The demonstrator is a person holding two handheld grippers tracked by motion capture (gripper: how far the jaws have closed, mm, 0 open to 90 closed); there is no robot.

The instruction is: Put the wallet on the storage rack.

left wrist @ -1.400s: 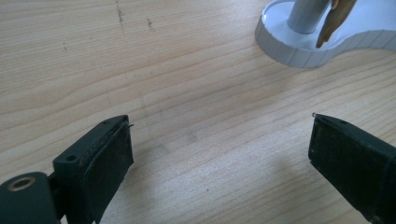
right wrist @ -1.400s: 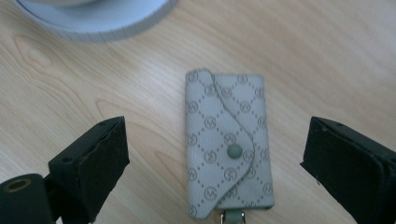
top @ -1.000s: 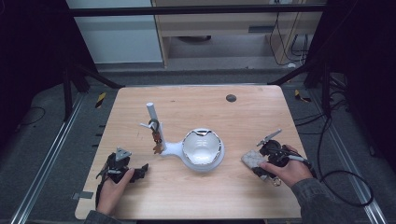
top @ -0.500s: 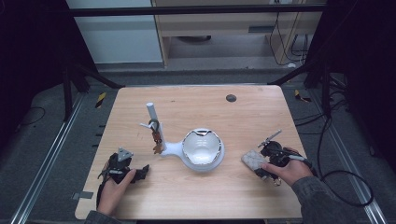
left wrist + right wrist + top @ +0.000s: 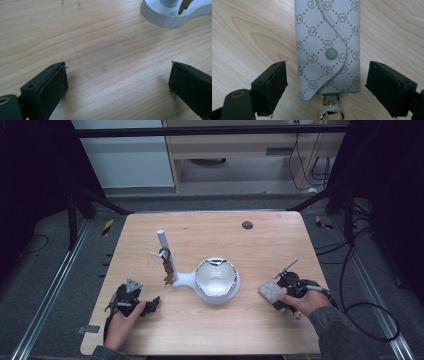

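Work in hand: the right claw goes for a grey patterned key pouch lying flat on the desk.
Pouch, place: lower right of the high view, just ahead of the right hand; in the right claw view it fills the upper middle of the frame, snap flap up, its metal ring at the bottom edge.
Right claw: astride the pouch, jaws apart, bare wood showing between each pad and the pouch's sides (they have just been closing, and nothing is pressed yet).
Left claw: jaws wide apart over bare wood at the lower left of the high view, holding nothing.
Stand: a white stand with a round dish and an upright post sits at the middle of the desk; small trinkets hang from a hook on the post.
Done: the right claw is lined up on the pouch, and that is all I can credit.
Left: the grip itself, the lift, and the carry, most likely to the stand (hook or dish, I cannot tell which).
Progress: early, by my reckoning.
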